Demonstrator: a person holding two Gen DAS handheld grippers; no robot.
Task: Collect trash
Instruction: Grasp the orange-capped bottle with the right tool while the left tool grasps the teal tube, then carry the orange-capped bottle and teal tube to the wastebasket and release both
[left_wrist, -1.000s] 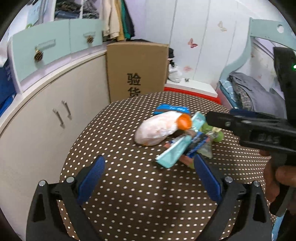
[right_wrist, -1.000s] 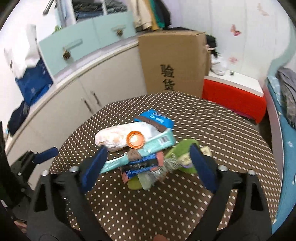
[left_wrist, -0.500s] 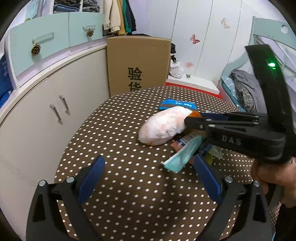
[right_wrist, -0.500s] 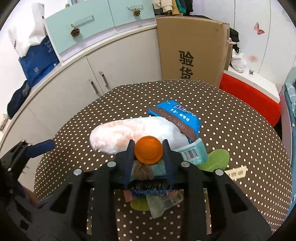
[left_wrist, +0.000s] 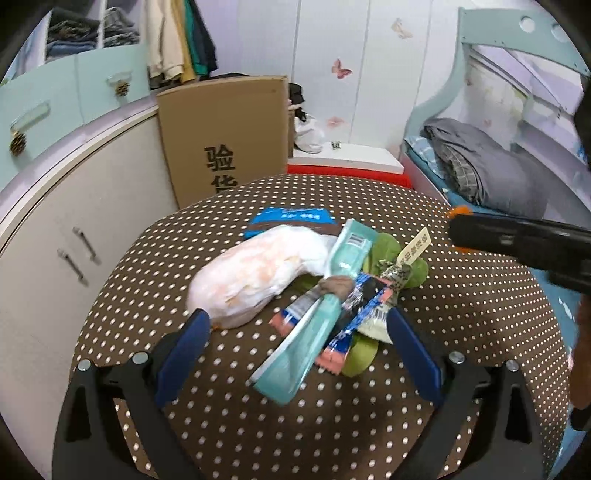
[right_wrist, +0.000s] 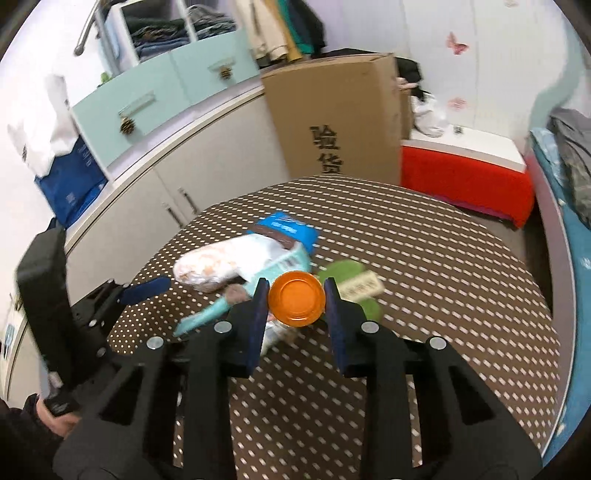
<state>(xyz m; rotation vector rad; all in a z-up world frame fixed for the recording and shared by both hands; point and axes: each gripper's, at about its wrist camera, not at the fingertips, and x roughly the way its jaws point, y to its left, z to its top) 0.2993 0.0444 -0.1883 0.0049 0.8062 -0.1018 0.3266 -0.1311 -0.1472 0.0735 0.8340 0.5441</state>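
A trash pile lies on the brown dotted round table (left_wrist: 258, 424): a white-orange crumpled bag (left_wrist: 258, 273), a teal wrapper (left_wrist: 317, 325), a blue packet (left_wrist: 291, 218), a dark blue-pink wrapper (left_wrist: 362, 314) and green leaves (left_wrist: 388, 247). My left gripper (left_wrist: 297, 341) is open just in front of the pile. My right gripper (right_wrist: 295, 306) is shut on an orange cap (right_wrist: 296, 298) and holds it above the table, right of the pile; it shows in the left wrist view (left_wrist: 517, 247).
A cardboard box (left_wrist: 225, 136) stands behind the table. White cabinets (left_wrist: 74, 221) curve along the left. A red-and-white chest (right_wrist: 465, 173) and a bed (left_wrist: 480, 173) are at the right. My left gripper shows in the right wrist view (right_wrist: 144, 291).
My right gripper closed on the orange cap, lifted it off the pile and pulled back to the right. My left gripper moved closer to the pile.
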